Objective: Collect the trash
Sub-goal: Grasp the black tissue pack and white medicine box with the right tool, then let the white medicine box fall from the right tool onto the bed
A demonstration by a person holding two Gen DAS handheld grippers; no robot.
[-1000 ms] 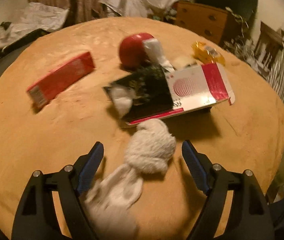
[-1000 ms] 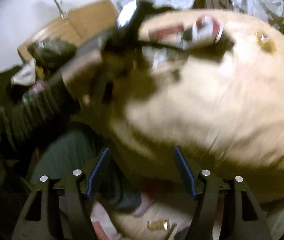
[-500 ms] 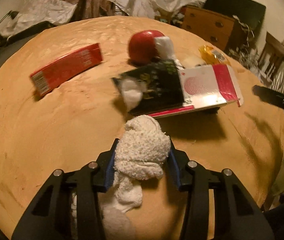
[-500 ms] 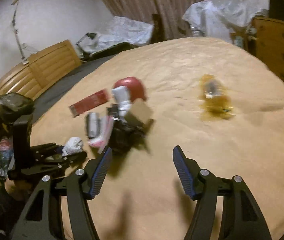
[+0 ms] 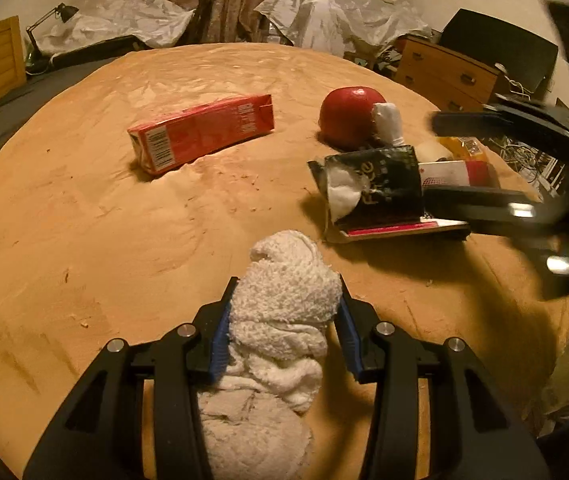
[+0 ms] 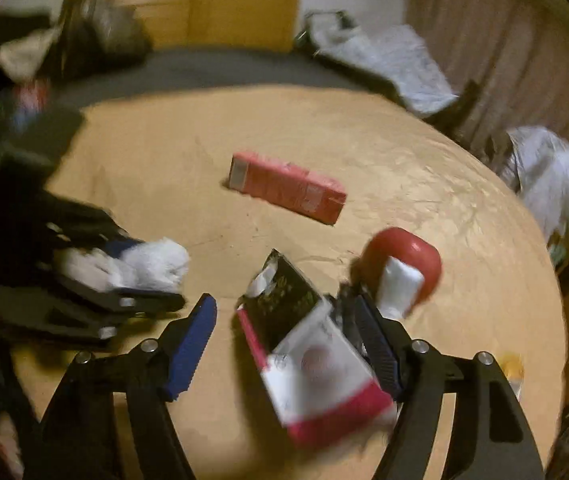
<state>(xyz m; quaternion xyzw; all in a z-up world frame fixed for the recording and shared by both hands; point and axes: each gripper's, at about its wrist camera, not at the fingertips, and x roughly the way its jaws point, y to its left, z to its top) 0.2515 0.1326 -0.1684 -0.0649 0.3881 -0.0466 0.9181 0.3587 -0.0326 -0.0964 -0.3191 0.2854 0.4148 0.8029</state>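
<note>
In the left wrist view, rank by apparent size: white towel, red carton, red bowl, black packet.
1. white towel, largest, though nearest the camera, so unsure
2. red carton
3. black packet
4. red bowl; the last two look close, so their order is unsure

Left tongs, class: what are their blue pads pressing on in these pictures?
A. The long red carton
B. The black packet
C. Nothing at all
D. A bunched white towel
D: in the left wrist view the left tongs squeeze the bunched white towel from both sides, while the red carton and the black packet lie apart on the tan surface.
</note>
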